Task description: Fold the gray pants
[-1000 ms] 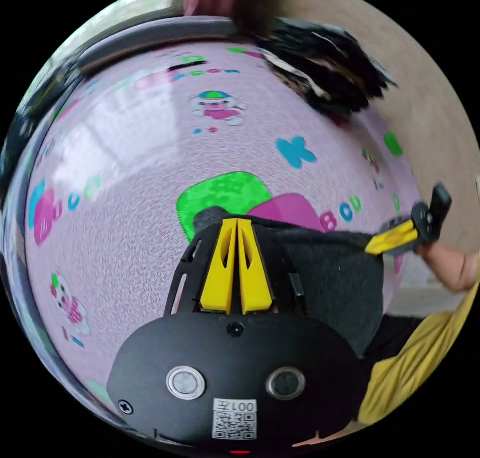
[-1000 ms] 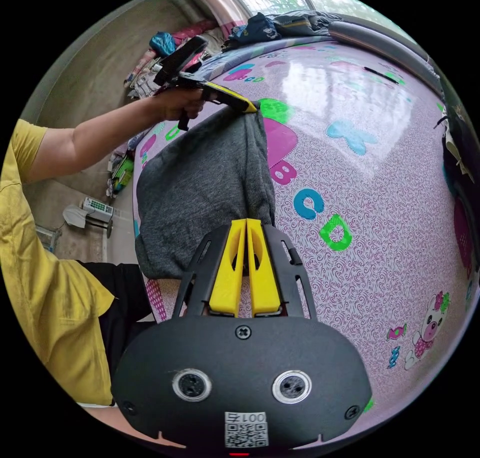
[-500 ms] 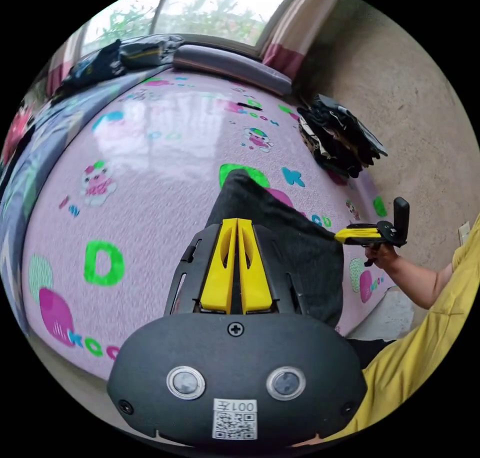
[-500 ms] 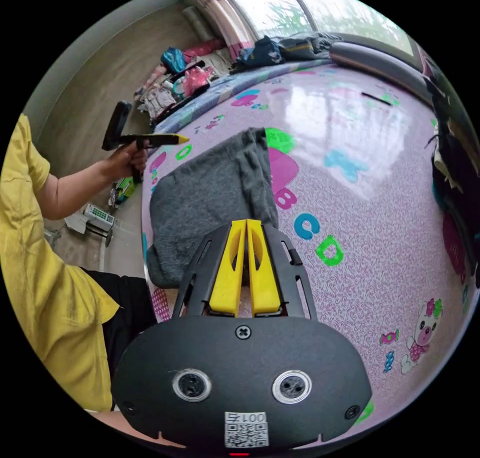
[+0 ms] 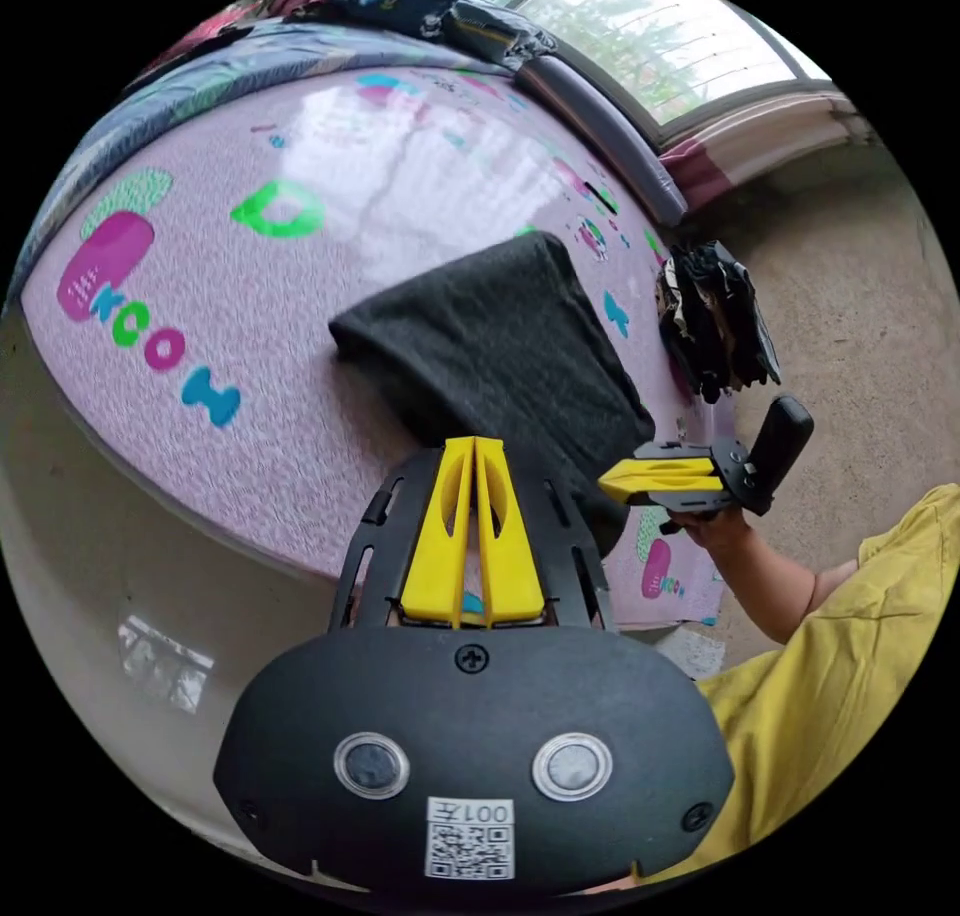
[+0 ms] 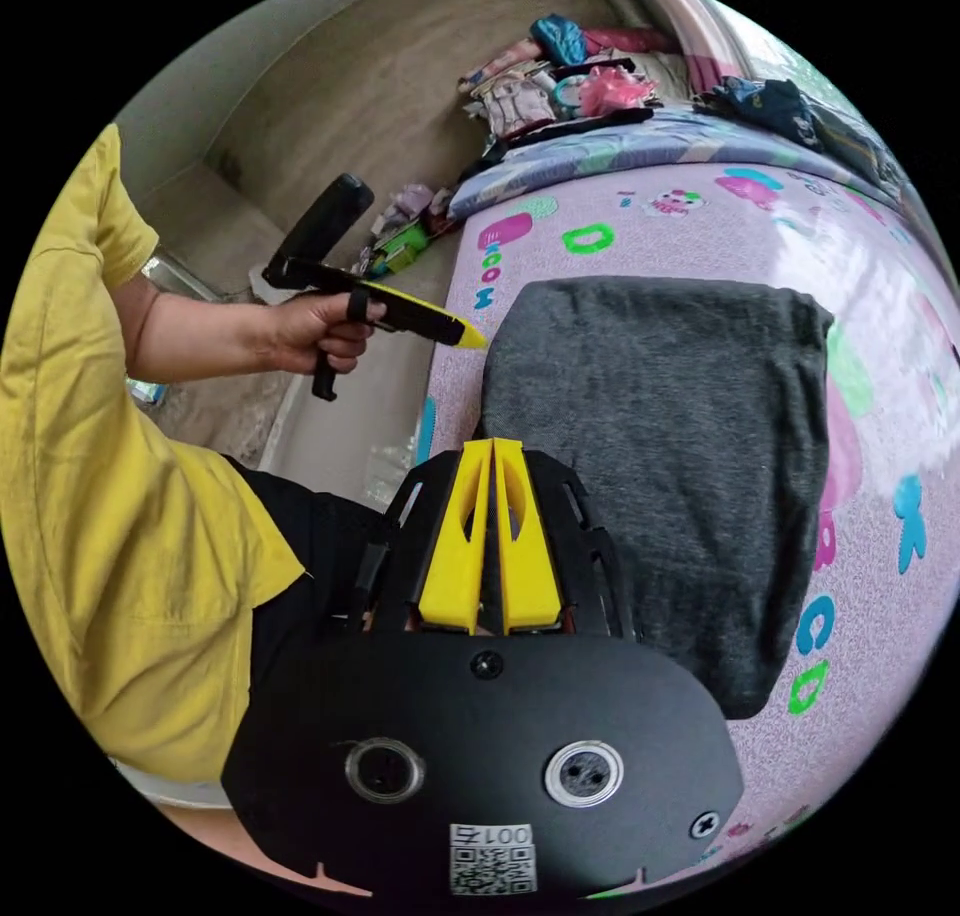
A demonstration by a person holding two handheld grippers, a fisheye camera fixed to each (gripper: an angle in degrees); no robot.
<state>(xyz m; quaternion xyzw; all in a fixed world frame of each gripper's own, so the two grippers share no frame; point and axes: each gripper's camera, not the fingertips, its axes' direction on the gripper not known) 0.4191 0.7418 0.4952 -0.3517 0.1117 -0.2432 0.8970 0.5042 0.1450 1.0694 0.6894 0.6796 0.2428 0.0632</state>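
The gray pants (image 6: pixel 670 456) lie folded flat on the mat (image 5: pixel 200 356), just ahead of both grippers. The left gripper (image 5: pixel 473 446) and right gripper (image 6: pixel 492 446) hang empty with jaws pressed together. The fold looks finished; next would be setting it aside.

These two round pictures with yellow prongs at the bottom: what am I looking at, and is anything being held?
Each picture comes from a fisheye camera riding on a hand-held gripper; the yellow prongs are that gripper's own jaws. In the left gripper view, the left gripper sits in front, and the right gripper shows beside it in the person's hand. The right gripper view looks past the right one's jaws from the other side. The gray pants lie folded on a pink play mat printed with letters. Both grippers are shut and hold nothing.
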